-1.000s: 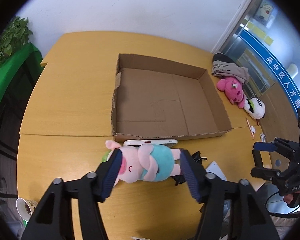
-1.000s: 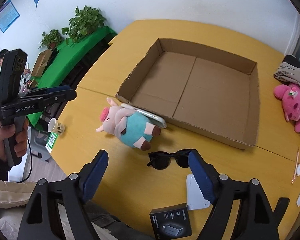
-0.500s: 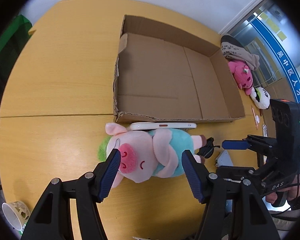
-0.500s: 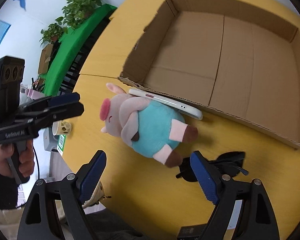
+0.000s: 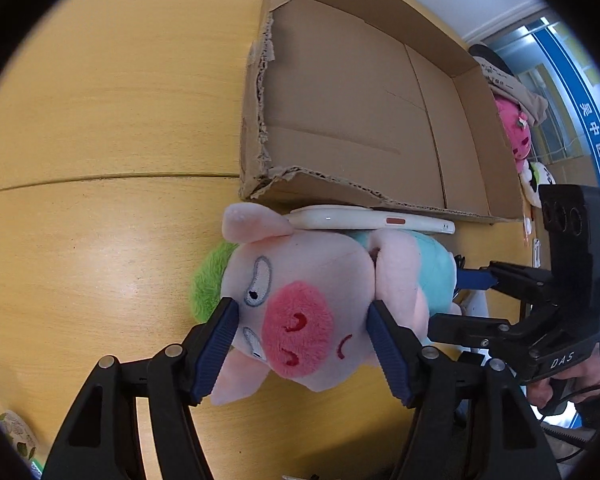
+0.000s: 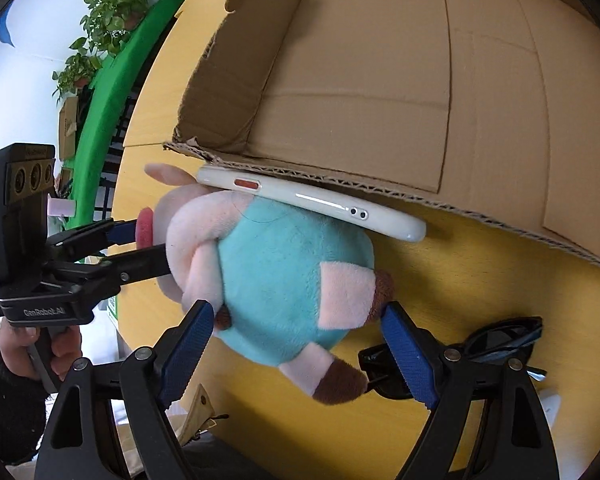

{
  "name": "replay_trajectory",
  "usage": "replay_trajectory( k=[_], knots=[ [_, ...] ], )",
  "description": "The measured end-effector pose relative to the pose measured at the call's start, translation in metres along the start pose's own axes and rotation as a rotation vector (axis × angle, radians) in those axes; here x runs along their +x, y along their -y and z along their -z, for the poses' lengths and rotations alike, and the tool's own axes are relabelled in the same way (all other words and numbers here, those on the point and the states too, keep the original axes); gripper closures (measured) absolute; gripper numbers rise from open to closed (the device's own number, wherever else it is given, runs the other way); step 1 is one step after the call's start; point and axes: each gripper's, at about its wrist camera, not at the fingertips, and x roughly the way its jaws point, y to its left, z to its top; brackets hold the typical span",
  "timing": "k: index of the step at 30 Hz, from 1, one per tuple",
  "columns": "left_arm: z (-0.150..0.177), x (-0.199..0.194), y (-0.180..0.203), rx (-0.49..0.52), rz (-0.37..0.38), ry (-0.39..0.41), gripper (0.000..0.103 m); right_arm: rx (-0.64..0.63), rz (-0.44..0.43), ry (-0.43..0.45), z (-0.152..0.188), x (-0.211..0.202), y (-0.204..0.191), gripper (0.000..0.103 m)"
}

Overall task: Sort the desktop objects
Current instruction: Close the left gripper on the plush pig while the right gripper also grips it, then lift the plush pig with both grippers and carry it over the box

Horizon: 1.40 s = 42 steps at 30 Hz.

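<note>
Both tongs, left (image 5: 302, 346) and right (image 6: 296, 350), have closed in around the plush pig (image 5: 320, 300) (still spread wide).

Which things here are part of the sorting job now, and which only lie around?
In the job: plush pig, white phone, cardboard box, left tongs, right tongs.
Lying about: sunglasses, pink plush, potted plants.

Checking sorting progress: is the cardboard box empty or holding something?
Empty: the cardboard box shows only bare floor; the pig plush lies outside it.
</note>
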Motion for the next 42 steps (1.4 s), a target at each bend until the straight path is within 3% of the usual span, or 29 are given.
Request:
replay_trajectory(
  k=[6, 11, 14, 22, 26, 34, 39, 40, 42],
  knots=[
    [0.0, 0.001, -0.011, -0.021, 0.009, -0.011, 0.036, 0.074, -0.105, -0.005, -0.001, 0.014, 0.014, 0.014],
    [-0.003, -0.012, -0.017, -0.011, -0.018, 0.006, 0.032, 0.037, -0.09, 0.043, 0.002, 0.004, 0.009, 0.014],
    [-0.004, -0.012, -0.022, -0.018, -0.04, 0.011, 0.024, 0.041, -0.091, 0.063, 0.0, -0.001, 0.007, 0.014],
    [-0.007, 0.013, -0.036, -0.075, 0.071, -0.045, 0.011, 0.051, -0.116, 0.026, 0.001, 0.011, 0.005, 0.01],
    [-0.002, 0.01, -0.032, -0.029, 0.073, 0.002, 0.014, 0.039, -0.136, 0.032, -0.002, 0.014, 0.004, 0.013],
    [0.004, 0.006, -0.018, 0.015, 0.084, 0.002, 0.032, -0.009, -0.128, 0.035, 0.005, 0.012, -0.006, 0.025],
    [0.02, -0.001, -0.002, 0.044, 0.109, -0.009, 0.035, -0.037, -0.096, 0.06, 0.023, -0.005, -0.011, 0.031],
    [0.024, -0.004, 0.003, 0.054, 0.122, -0.007, 0.035, -0.037, -0.089, 0.073, 0.028, -0.013, -0.01, 0.039],
    [0.034, -0.013, 0.019, 0.087, 0.141, 0.003, 0.035, -0.035, -0.078, 0.104, 0.038, -0.032, -0.006, 0.041]
  ],
)
